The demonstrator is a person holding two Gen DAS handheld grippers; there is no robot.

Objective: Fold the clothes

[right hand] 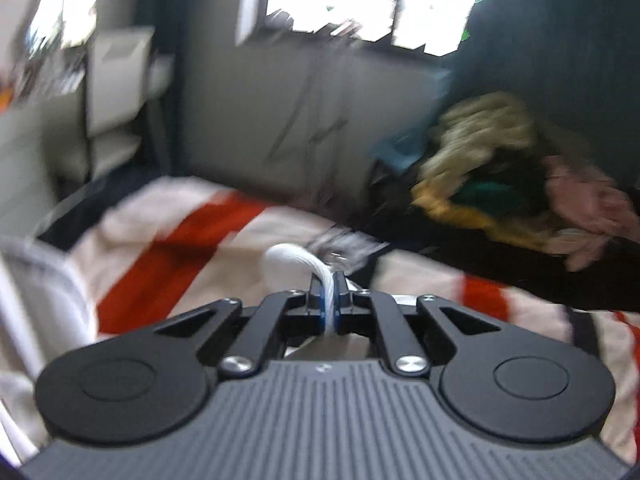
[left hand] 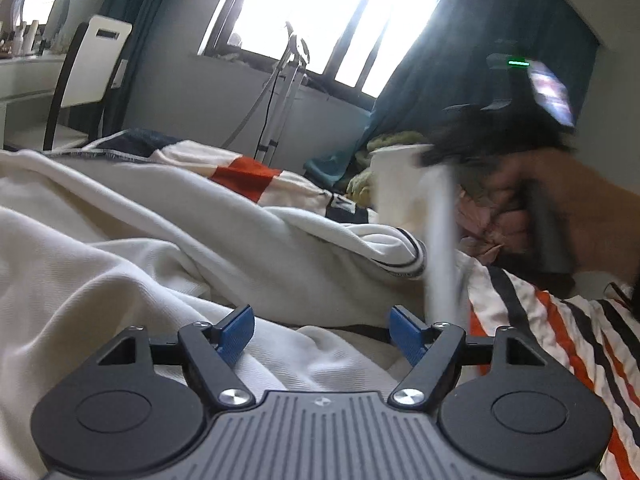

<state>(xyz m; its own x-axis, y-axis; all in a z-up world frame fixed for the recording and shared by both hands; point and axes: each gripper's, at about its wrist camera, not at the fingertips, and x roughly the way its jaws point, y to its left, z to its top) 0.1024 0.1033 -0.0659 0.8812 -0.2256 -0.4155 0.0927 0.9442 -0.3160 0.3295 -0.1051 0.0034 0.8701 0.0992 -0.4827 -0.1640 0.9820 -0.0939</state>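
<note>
A cream white garment (left hand: pixel 120 240) with a dark-striped cuff (left hand: pixel 408 256) lies rumpled on the bed. My left gripper (left hand: pixel 322 330) is open, low over the white cloth, with blue pads (left hand: pixel 236 330) apart and nothing between them. My right gripper (right hand: pixel 330 294) is shut on a fold of the white garment (right hand: pixel 296 264) and holds it lifted above the bed. In the left wrist view the right gripper (left hand: pixel 436 160) shows blurred at the right, held by a hand, with white cloth (left hand: pixel 440 240) hanging from it.
A bedspread with orange, white and dark stripes (left hand: pixel 560 340) covers the bed (right hand: pixel 168 240). A heap of other clothes (right hand: pixel 500 184) lies at the far right. A chair (left hand: pixel 92 80), a desk (left hand: pixel 24 76), a window and teal curtains (left hand: pixel 460 80) stand beyond.
</note>
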